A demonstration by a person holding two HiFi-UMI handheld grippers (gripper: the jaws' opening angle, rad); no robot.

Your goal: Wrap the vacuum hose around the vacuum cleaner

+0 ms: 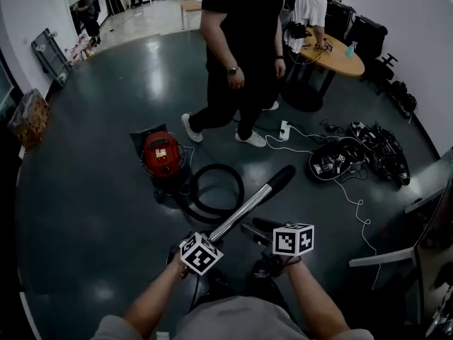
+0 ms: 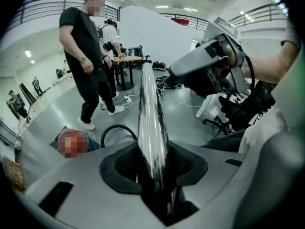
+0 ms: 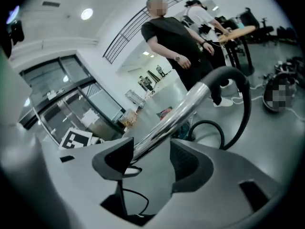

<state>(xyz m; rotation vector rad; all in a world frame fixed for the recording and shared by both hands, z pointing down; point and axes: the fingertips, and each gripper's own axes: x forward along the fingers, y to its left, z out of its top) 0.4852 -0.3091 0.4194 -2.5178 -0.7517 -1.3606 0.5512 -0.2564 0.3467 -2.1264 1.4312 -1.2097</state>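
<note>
Two grippers are working side by side low in the head view, and my forearms [image 1: 152, 299] come in from below. On the left gripper [image 2: 155, 171] the pads [image 2: 121, 168] are clamped on the chrome tube [image 2: 151, 123]. It runs straight out between them, up and away from me.

Over on the right gripper [image 3: 151, 161] the jaws stand wide apart. The tube crosses that gap at a slant, close by the pad [image 3: 112, 159] on the view's left, though I can't tell if it touches. On the other side there's clear space to the far pad [image 3: 190, 163], so nothing is pinched here. This gripper sits just right of the left one, reaching in toward the tube, and its view is tipped well over sideways.

Up at the tube's far end is a black bend [image 1: 283, 178]. Below it the hose [image 1: 241, 186] lies in one loop on the floor [image 1: 92, 218], just beside the red vacuum [image 1: 162, 154], not round it.
</note>
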